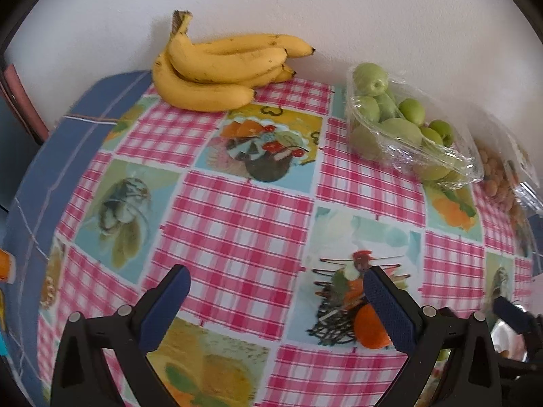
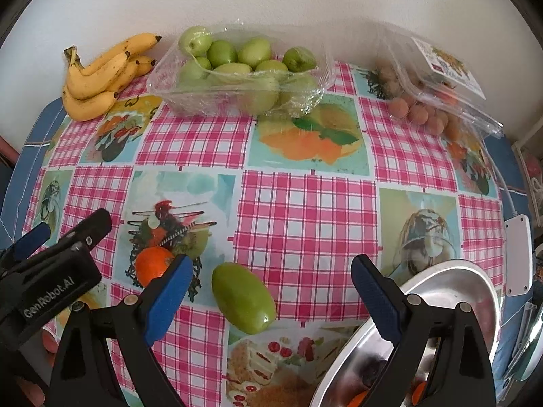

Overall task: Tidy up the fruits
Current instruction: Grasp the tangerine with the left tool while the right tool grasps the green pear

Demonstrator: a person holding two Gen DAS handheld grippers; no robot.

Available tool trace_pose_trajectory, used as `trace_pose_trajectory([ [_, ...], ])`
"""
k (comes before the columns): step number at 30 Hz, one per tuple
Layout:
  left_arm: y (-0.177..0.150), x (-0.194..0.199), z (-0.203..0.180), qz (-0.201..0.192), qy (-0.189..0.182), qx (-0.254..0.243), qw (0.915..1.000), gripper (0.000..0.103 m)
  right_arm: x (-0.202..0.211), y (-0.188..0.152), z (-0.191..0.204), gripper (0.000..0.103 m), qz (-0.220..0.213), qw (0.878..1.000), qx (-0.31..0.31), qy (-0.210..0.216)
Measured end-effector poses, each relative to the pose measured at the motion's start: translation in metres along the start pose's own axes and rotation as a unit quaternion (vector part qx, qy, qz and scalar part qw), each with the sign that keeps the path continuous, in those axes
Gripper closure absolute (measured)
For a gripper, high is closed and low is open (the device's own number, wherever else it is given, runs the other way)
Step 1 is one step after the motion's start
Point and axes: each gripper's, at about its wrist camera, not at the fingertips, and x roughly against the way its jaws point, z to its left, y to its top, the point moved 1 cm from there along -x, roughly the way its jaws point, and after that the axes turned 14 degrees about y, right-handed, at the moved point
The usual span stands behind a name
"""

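A bunch of yellow bananas [image 1: 217, 68] [image 2: 98, 74] lies by the back wall. Beside it a clear plastic tray of green fruits [image 1: 400, 125] [image 2: 237, 74] stands open. A clear box of small brown fruits [image 2: 434, 91] [image 1: 502, 176] sits at the back right. One loose green fruit [image 2: 244, 296] lies on the tablecloth between the wide-open fingers of my right gripper [image 2: 271, 264], untouched. An orange [image 2: 152, 264] [image 1: 370, 329] rests beside the right finger of my left gripper [image 1: 275, 305] [image 2: 68, 227], which is open and holds nothing.
A metal bowl [image 2: 441, 305] stands at the near right, partly under my right gripper's finger, with fruit inside that is mostly hidden. A white power block [image 2: 517, 254] with a cable lies at the table's right edge. The checked tablecloth [image 1: 237, 224] covers the table.
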Motion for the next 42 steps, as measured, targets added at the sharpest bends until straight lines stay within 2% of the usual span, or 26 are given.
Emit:
trace_pose_trajectory([
  [4,0.0,-0.001,-0.008,0.001,-0.003,-0.01,0.9999,0.0,-0.007,-0.002,0.001,0.009,0.004,1.0,0.001,0.004],
  [19,-0.004,-0.005,-0.012,0.036,-0.047,0.004,0.9983,0.0,-0.023,-0.008,-0.003,0.009,0.032,0.999,-0.002,0.018],
  [27,-0.007,-0.008,-0.024,0.046,-0.073,-0.016,0.9962,0.002,-0.021,-0.01,-0.003,0.009,0.031,0.999,-0.01,0.023],
  [36,-0.012,-0.008,-0.042,0.051,-0.091,-0.034,0.994,0.014,-0.019,-0.01,-0.003,0.009,0.014,0.999,-0.012,0.038],
  [38,-0.012,-0.009,-0.044,0.053,-0.094,-0.035,0.9935,0.017,-0.016,-0.011,-0.004,0.011,0.007,0.999,-0.013,0.043],
  [40,-0.013,-0.009,-0.047,0.055,-0.098,-0.035,0.993,0.02,-0.013,-0.011,-0.004,0.018,0.005,0.999,-0.012,0.044],
  [42,-0.014,-0.009,-0.05,0.057,-0.102,-0.036,0.9925,0.021,-0.014,-0.01,-0.004,0.03,0.007,0.999,-0.012,0.048],
])
